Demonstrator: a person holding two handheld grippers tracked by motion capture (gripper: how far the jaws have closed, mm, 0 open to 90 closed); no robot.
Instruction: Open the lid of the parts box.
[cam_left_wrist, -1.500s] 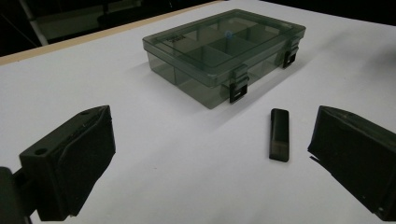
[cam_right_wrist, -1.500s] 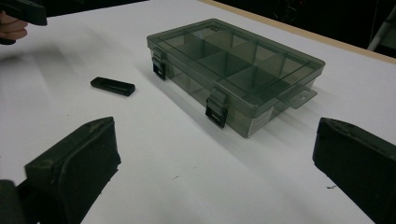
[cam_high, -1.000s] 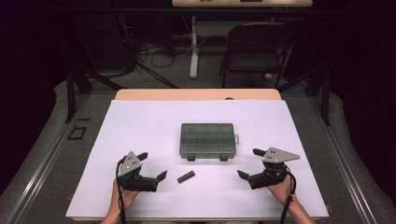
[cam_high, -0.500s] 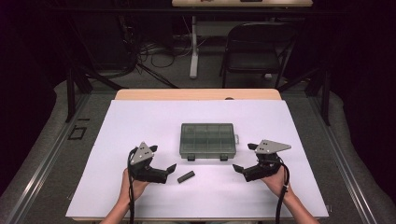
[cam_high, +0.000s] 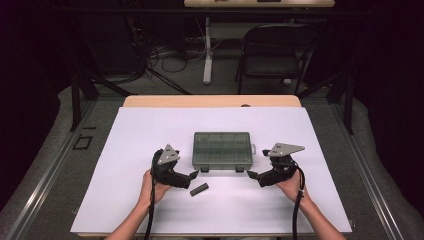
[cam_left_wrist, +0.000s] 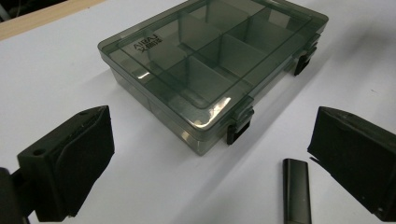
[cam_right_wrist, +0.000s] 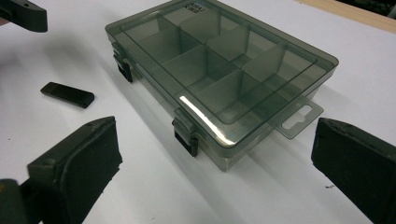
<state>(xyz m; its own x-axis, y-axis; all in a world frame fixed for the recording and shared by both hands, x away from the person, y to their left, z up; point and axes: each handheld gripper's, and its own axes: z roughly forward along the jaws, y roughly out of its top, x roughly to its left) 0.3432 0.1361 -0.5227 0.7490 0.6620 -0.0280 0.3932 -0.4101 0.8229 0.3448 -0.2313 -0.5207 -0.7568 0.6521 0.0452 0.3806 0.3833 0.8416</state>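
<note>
**At the near edge of the white worktop: both grippers closing on the latched box**

Over the last second I have brought both hands forward and inward. The left gripper (cam_high: 193, 176), which sat well out to the left of the box, now has its tips just short of the box's near left corner; the right gripper (cam_high: 252, 175) has drawn in likewise toward the near right corner. Both stand wide open and hold nothing: each gripper view shows its two black jaws far apart with bare white worktop (cam_high: 140, 130) between them.

The smoky translucent plastic compartment box (cam_high: 222, 150) has not shifted. It lies flat at mid-worktop, lid down, both black latches (cam_right_wrist: 186, 135) shut. Its long axis runs left to right across the worktop; the latched front faces me, and the clear hang tab (cam_right_wrist: 295, 120) sticks out of its right-hand end.

The small black rectangular bar (cam_high: 199, 189) also lies where it was, apart from the box and just beside the left gripper's tips, its long axis slanted, far end toward the right.

I judge this approach as lining each gripper up with one latch, so unlatching the lid is the likely step in hand; no latch is touched yet.
</note>
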